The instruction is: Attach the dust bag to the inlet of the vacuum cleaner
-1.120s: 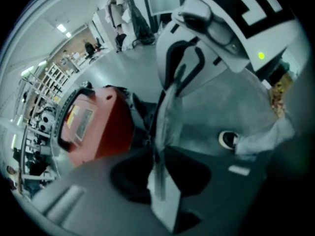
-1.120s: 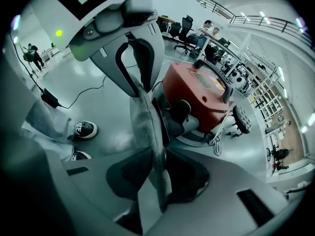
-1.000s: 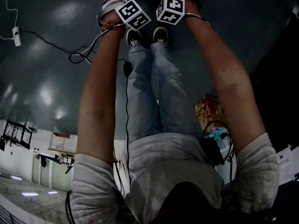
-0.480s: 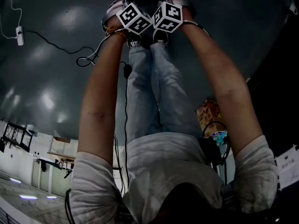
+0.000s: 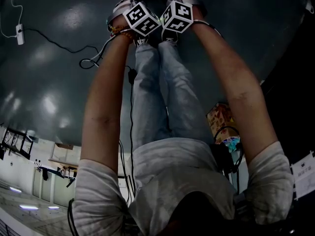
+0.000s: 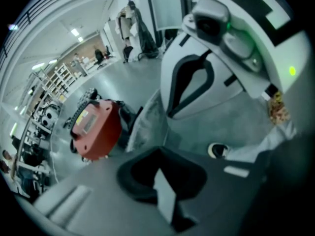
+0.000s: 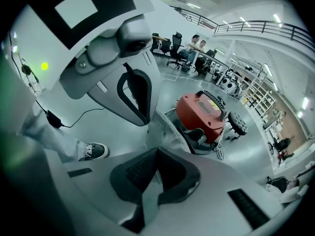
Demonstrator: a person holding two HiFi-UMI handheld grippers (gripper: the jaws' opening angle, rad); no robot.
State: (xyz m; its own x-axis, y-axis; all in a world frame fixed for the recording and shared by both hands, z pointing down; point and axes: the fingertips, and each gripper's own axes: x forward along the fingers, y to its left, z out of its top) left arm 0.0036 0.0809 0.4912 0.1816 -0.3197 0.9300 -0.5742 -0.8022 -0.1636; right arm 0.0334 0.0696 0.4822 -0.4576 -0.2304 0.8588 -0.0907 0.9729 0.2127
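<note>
The red vacuum cleaner (image 6: 96,129) (image 7: 206,114) sits on the grey floor with its lid open. A grey cloth dust bag (image 6: 145,127) (image 7: 165,132) hangs between it and my two grippers. My left gripper (image 6: 162,181) is shut on a strip of the bag's edge. My right gripper (image 7: 150,181) is shut on the bag's edge too, close beside the left one. In the head view only the grippers' marker cubes (image 5: 141,17) (image 5: 177,14) show, side by side above the person's shoes; the jaws, bag and vacuum are hidden there.
A black cable (image 5: 88,58) loops over the floor to a white power strip (image 5: 19,33). The person's shoe (image 7: 96,151) stands beside the grippers. A coloured box (image 5: 219,114) lies behind the legs. People sit at desks (image 7: 194,45); shelves (image 6: 54,82) line the far wall.
In the head view the two marker cubes have drawn closer together and shifted slightly toward the top edge. The arms stay stretched down.
</note>
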